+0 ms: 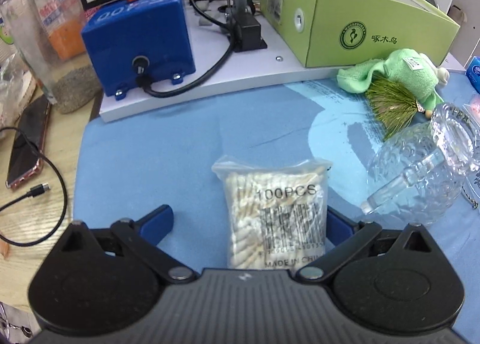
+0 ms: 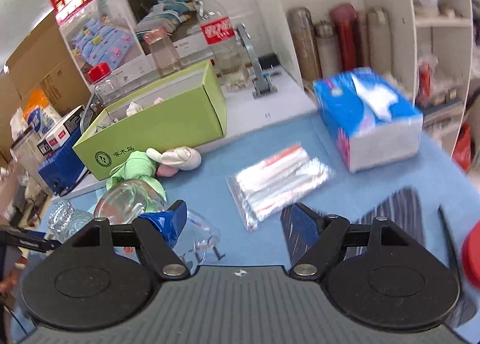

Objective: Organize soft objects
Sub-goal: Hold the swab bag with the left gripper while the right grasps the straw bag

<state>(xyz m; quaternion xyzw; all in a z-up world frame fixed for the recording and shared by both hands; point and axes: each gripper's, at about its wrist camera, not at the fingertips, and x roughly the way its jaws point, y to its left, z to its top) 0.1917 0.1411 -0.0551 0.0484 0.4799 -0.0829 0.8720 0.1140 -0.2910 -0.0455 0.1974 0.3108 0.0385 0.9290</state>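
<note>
A clear bag of cotton swabs [image 1: 273, 215] lies on the blue mat [image 1: 180, 149], between the fingers of my left gripper [image 1: 247, 221]. That gripper is open; its left finger stands well clear of the bag and its right finger is close beside it. My right gripper [image 2: 237, 221] hangs open above the mat with nothing between its fingers. Just ahead of it lies a shiny pack of plastic bags [image 2: 279, 182]. A green towel [image 2: 138, 167] and a white plush rabbit [image 2: 180, 158] rest against the open green box [image 2: 156, 131]. A blue tissue pack [image 2: 369, 119] sits far right.
A glass mug [image 1: 420, 170] lies on its side at the right of the swab bag. A blue machine [image 1: 138, 40] with a black cable stands on a white base behind. A phone [image 1: 27, 146] and plastic jar [image 1: 45, 34] are left. Striped cloth [image 2: 399, 209] lies right.
</note>
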